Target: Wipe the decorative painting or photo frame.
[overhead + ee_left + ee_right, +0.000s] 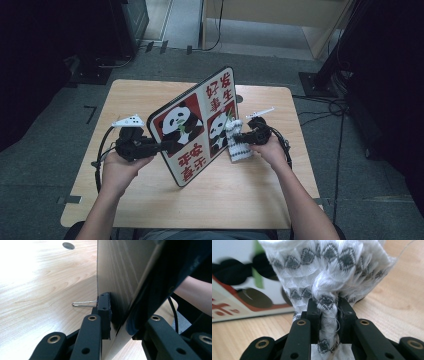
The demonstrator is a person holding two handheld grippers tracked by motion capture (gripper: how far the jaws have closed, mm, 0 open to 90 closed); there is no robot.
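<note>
Panda board (192, 125) clamped on edge by left gripper (167, 146); cloth (238, 142) pinched in right gripper (236, 136). Could slip, topple if wiped hard.

white cloth (329, 275) (grey zigzags), red-black board (195, 125)

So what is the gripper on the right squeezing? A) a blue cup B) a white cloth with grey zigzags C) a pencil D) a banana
B: in the right gripper view the right gripper has its jaws pinched on a bunched white cloth with grey zigzags, next to the panda board.
</note>
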